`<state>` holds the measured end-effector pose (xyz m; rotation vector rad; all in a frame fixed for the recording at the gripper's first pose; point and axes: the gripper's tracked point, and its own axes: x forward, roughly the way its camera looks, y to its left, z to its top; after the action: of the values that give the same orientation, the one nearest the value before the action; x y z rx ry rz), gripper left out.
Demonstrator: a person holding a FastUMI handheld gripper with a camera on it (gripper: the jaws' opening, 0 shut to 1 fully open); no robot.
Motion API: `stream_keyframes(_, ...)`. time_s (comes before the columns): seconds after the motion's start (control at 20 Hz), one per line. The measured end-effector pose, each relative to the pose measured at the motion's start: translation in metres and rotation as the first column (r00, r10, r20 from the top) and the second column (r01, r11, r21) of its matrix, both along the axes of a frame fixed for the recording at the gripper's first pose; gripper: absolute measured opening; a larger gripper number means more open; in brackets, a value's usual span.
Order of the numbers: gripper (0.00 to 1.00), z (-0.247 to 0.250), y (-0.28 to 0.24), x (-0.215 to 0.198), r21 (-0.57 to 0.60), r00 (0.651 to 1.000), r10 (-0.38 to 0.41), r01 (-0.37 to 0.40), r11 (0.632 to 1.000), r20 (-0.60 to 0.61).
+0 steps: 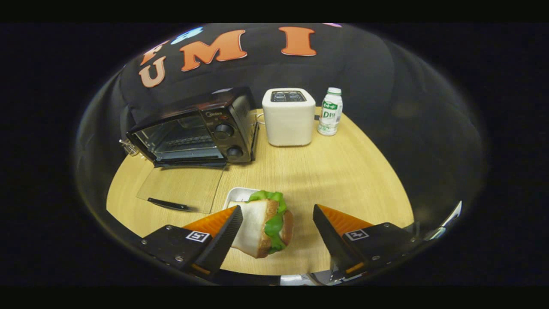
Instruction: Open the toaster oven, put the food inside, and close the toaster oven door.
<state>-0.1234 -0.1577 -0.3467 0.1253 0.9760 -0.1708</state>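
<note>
Sandwich lies between the spread fingers of the gripper, touching the left finger and apart from the right finger, with a small white tray just behind it on the wooden table. Pickup appears to be the step in hand; the next move calls for closing both fingers on the bread. Beyond, the toaster oven stands with its glass door folded flat, beside a white toaster and a bottle.

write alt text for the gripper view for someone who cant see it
The open tongs straddle a sandwich on a wooden table; only the left finger touches it. Beyond sits a toaster oven with its glass door folded down, then a white toaster and a bottle.
</note>
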Motion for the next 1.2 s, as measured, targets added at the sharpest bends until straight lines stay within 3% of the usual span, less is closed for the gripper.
stream_keyframes(0.55, 0.95, -0.041, 0.031, -0.014, 0.279, 0.992, -0.078, 0.104, 0.955, -0.103)
stream_keyframes(0.7, 0.77, -0.04, 0.035, -0.015, 0.328, 0.983, -0.121, 0.161, 0.931, -0.138)
stream_keyframes(0.85, 0.57, -0.026, 0.035, -0.007, 0.341, 0.984, -0.14, 0.169, 0.925, -0.108)
stream_keyframes(0.9, 0.44, -0.022, 0.035, -0.005, 0.339, 0.982, -0.155, 0.183, 0.923, -0.107)
stream_keyframes(1.05, 0.38, -0.017, 0.039, -0.003, 0.308, 0.987, -0.125, 0.15, 0.939, -0.099)
stream_keyframes(1.2, 0.38, -0.005, 0.044, 0.001, 0.312, 0.988, -0.129, 0.148, 0.938, -0.079)
